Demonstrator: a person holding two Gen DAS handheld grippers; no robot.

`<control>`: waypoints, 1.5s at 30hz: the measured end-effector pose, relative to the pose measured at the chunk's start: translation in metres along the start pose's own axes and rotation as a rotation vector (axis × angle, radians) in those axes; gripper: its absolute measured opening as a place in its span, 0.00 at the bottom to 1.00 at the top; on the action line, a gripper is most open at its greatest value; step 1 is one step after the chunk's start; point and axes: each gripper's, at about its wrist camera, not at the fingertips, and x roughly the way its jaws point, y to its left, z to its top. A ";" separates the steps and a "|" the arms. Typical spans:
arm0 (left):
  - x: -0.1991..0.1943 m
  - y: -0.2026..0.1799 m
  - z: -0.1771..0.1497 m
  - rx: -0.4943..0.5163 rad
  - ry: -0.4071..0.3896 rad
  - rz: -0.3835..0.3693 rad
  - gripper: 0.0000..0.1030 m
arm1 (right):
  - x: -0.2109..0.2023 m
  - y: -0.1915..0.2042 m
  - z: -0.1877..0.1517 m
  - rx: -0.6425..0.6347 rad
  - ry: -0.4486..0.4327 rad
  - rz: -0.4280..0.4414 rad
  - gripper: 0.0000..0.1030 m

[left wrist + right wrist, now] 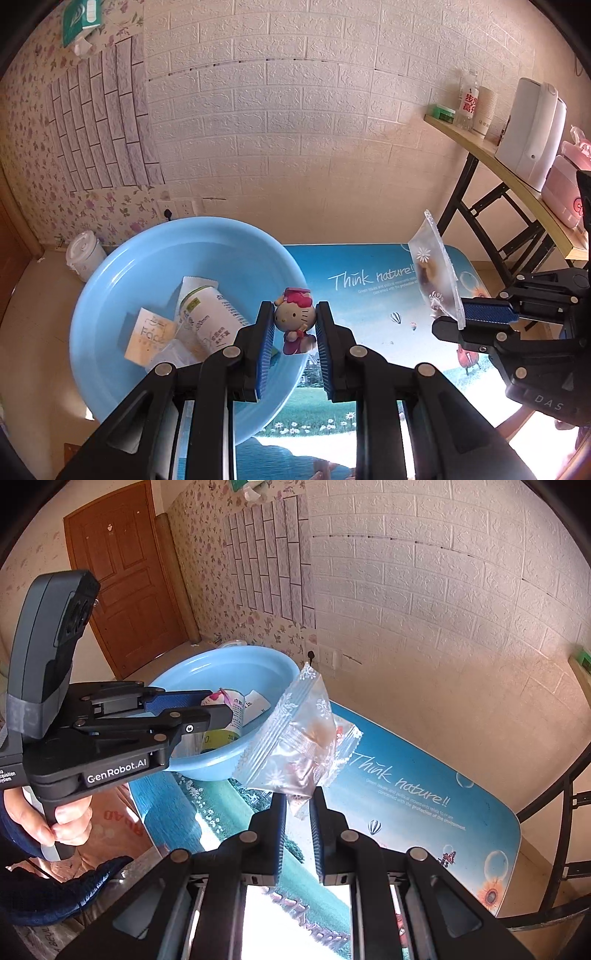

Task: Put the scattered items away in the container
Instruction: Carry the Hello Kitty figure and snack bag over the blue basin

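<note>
A light blue basin [122, 266] stands at the left end of the table [369, 295]; it also shows in the right wrist view [207, 672]. In it lie a white tube [207, 314], an orange sachet [147, 336] and a clear wrapper. My left gripper [294, 317] is shut on a small Hello Kitty figure [295, 321], held over the basin's right rim; the left gripper also shows in the right wrist view [218, 707]. My right gripper [298, 805] is shut on a clear snack packet [295, 738], held above the table right of the basin; the right gripper [458, 319] and the packet [436, 273] show in the left wrist view.
The table has a blue "Think nature!!" print [402, 786]. A white lidded bin [83, 254] stands on the floor behind the basin. A shelf [491, 155] at the right carries bottles, cups and appliances. A brown door [129, 576] is at the far left.
</note>
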 end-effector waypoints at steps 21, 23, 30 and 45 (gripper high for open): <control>-0.010 0.089 0.007 -0.059 0.000 0.071 0.20 | 0.043 0.074 0.054 -0.119 0.017 0.059 0.13; -0.007 0.093 0.007 -0.058 0.004 0.071 0.20 | 0.048 0.077 0.058 -0.125 0.024 0.063 0.13; 0.004 0.108 0.007 -0.067 0.019 0.071 0.20 | 0.072 0.085 0.071 -0.148 0.052 0.085 0.13; 0.038 0.130 0.005 -0.071 0.057 0.062 0.20 | 0.113 0.091 0.085 -0.148 0.094 0.111 0.13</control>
